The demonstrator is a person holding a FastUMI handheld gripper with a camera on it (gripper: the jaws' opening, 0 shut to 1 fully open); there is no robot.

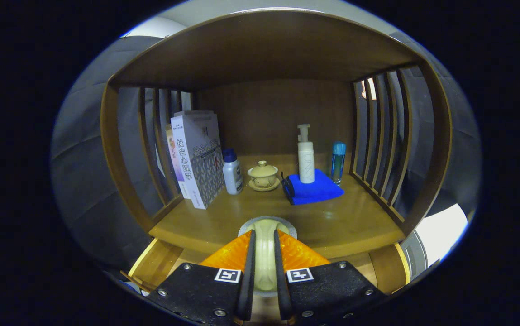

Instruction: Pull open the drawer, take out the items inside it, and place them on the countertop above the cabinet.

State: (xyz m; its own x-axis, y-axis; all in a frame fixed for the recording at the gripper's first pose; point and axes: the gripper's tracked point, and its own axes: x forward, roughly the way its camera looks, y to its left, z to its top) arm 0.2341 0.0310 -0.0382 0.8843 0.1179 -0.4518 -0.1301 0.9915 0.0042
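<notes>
Wood: a cabinet [260, 50] with slatted sides, its worktop [355, 222] just beyond the gripper [264, 267].
Jaws: clamped on a pale cream cup [265, 253] — both fingers press its sides.
Cup: between the fingers, above the open drawer [158, 262], at the worktop's front edge.
Worktop: books [198, 158], white bottle [232, 172], lidded teacup [263, 175], blue cloth [316, 190] under a pump bottle [305, 156] — blue bottle [338, 162] beside it.

Glossy varnished wood bench [223, 222] reflecting light. Soft blue cloth [315, 190] at one o'clock beyond the fingers. Smooth white plastic pump bottle [305, 156]. Glazed ceramic lidded cup [263, 175]. Glossy paper-covered books [198, 158] at eleven o'clock.
</notes>
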